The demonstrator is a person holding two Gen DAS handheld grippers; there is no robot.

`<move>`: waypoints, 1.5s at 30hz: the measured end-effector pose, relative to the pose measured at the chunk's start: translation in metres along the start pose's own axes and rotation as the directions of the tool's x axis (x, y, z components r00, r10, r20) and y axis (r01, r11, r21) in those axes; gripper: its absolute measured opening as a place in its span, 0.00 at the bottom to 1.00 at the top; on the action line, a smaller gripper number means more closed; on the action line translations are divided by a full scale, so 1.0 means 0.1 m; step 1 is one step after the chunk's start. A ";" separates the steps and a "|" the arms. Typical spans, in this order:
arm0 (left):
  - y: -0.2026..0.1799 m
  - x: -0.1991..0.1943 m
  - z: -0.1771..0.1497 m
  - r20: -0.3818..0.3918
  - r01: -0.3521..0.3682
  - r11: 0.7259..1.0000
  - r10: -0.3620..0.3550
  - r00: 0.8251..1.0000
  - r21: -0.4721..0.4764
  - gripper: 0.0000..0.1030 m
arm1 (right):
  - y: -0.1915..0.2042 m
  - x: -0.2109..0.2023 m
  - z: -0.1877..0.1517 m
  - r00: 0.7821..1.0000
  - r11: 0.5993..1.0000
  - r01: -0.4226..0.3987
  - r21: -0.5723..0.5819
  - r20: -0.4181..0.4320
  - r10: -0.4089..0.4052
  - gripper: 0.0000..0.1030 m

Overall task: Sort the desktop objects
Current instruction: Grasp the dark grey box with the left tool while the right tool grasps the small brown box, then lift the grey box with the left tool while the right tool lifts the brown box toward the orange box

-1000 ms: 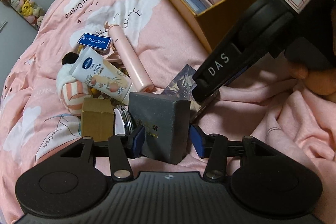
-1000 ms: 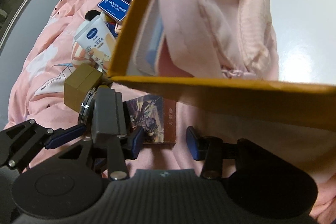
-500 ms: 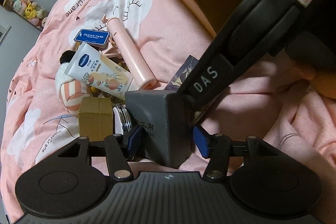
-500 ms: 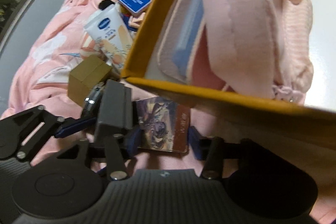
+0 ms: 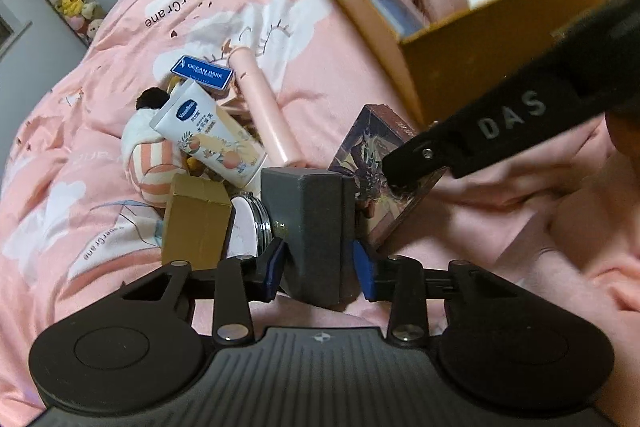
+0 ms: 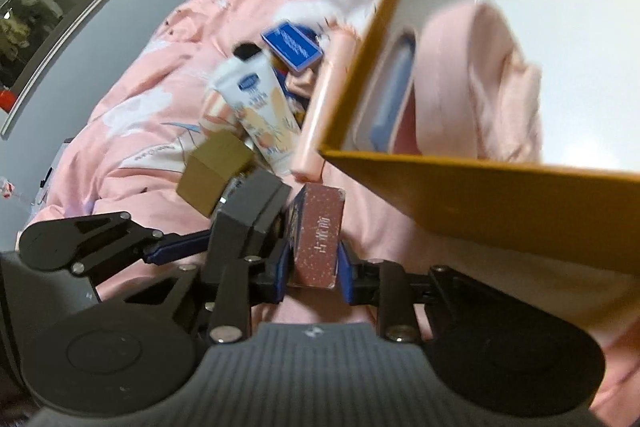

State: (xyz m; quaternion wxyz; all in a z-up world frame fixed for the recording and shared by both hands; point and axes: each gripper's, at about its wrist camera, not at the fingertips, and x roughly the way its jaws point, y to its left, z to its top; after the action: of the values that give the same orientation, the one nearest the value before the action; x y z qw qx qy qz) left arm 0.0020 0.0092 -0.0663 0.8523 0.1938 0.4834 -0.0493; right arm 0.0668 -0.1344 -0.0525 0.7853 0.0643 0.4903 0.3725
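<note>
1. Left tool [image 5: 319, 269]: jaws closing on the grey box [image 5: 310, 227], upright between them on the bed.
2. Right tool [image 6: 312, 273]: closing, pads pressing the card box [image 6: 318, 243]; open orange bin [image 6: 480, 195] just beyond, up-right.

- Left gripper [image 5: 319, 269]: matte black, ribbed housing with a small star mark, round discs either side, silver screws, blue pads [image 5: 276, 263].
- Right gripper [image 6: 312, 273]: same black linkage, ribbed housing, blue pads [image 6: 345, 277], silver screw heads; white "DAS" lettering on one finger, seen from the left wrist.
</note>
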 end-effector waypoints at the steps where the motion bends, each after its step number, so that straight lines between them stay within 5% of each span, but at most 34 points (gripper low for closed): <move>1: 0.03 -0.05 0.00 0.013 0.032 0.999 -0.032 0.999 -0.022 0.40 | 0.03 -0.07 -0.01 1.000 1.000 0.012 -0.011 0.015 -0.012 0.25; 7: 0.19 -0.29 0.04 0.086 0.243 0.958 -0.232 0.969 -0.151 0.39 | 0.15 -0.37 -0.06 0.988 0.986 0.149 -0.070 0.048 -0.146 0.25; 14: 0.30 -0.38 0.07 0.125 0.452 0.860 -0.434 0.892 -0.237 0.38 | 0.20 -0.68 -0.16 0.940 0.932 0.331 -0.149 0.144 -0.311 0.24; 17: 0.32 -0.21 0.08 0.088 0.437 0.856 -0.430 0.899 -0.276 0.38 | 0.20 -0.61 -0.19 0.921 0.901 0.387 -0.193 0.129 -0.368 0.24; 23: 0.36 0.02 0.03 0.055 0.439 0.838 -0.446 0.893 -0.324 0.39 | 0.17 -0.51 -0.25 0.923 0.898 0.385 -0.212 0.091 -0.375 0.24; 28: 0.22 -0.01 0.04 -0.007 0.329 0.915 -0.340 0.940 -0.235 0.41 | 0.09 -0.54 -0.23 0.930 0.911 0.367 -0.188 0.065 -0.362 0.25; 34: 0.12 -0.04 0.05 -0.027 0.294 0.940 -0.303 0.953 -0.172 0.45 | 0.01 -0.54 -0.21 0.924 0.909 0.382 -0.170 0.048 -0.379 0.25; 45: 0.24 -0.28 0.08 0.055 0.329 0.916 -0.325 0.944 -0.230 0.36 | -0.03 -0.79 -0.22 0.940 0.928 0.340 -0.151 0.020 -0.341 0.24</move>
State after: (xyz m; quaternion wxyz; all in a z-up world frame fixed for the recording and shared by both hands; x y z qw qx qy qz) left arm 0.0000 0.0258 -0.0324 0.8528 0.0071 0.5045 -0.1347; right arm 0.0316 -0.1934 -0.0080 0.8391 -0.0830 0.4666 0.2670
